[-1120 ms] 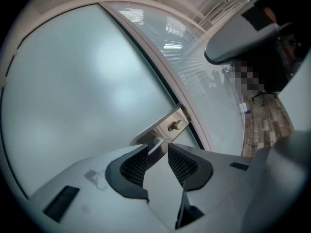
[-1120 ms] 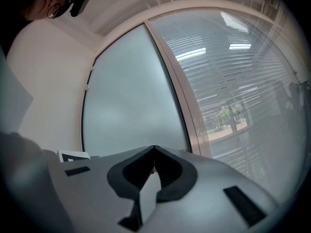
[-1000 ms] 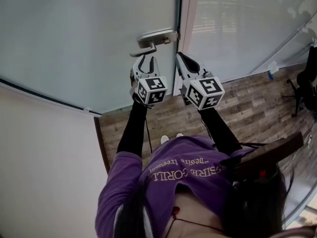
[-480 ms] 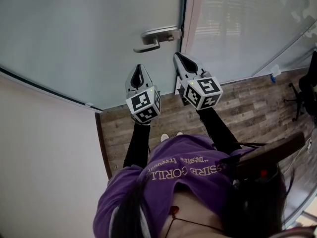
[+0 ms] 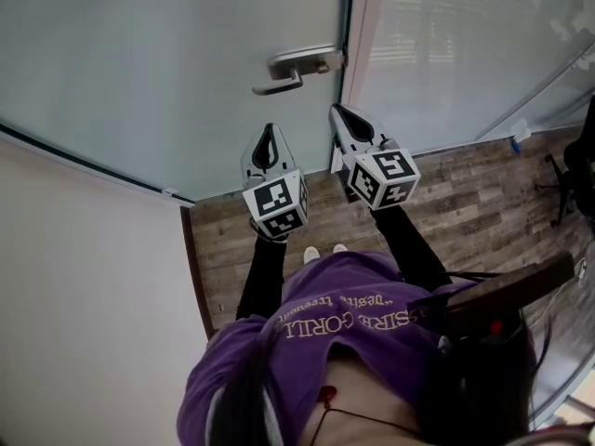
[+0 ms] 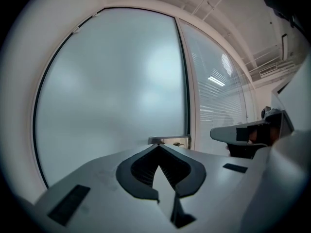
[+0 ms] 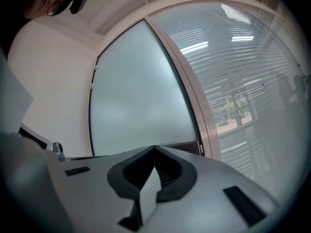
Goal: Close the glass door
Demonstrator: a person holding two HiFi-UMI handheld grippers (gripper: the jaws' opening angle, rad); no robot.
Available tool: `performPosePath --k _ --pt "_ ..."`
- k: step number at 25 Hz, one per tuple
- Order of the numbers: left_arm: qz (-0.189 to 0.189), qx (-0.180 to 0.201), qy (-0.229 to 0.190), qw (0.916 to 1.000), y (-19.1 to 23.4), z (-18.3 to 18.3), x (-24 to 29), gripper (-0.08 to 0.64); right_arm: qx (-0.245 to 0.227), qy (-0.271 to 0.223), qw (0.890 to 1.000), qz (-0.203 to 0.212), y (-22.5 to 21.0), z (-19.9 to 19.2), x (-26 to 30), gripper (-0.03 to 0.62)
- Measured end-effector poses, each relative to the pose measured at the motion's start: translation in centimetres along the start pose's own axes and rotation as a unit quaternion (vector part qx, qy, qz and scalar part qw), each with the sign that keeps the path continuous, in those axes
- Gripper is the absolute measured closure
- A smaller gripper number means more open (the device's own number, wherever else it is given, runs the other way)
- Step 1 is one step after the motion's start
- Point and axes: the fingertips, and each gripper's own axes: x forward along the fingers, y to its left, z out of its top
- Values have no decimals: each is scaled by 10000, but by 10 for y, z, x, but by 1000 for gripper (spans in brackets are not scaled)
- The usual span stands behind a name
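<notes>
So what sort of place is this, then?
Probably an office, or some similar workplace: a frosted glass door with a lever handle, slatted blinds beside it, and wood-look flooring.

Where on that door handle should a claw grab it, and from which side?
Probably the free end of the door handle, a slim bar running sideways along the glass door. Come straight on from the person's side, with one jaw above and one below the bar. The left gripper, now shut, would have to open first.
</notes>
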Motion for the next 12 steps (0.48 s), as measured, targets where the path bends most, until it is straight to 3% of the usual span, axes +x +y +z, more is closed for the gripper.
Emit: performPosePath --k 12 --pt "-32 98 81 9999 -3 -5 4 558 -57 1 9999 -88 -4 1 -2 595"
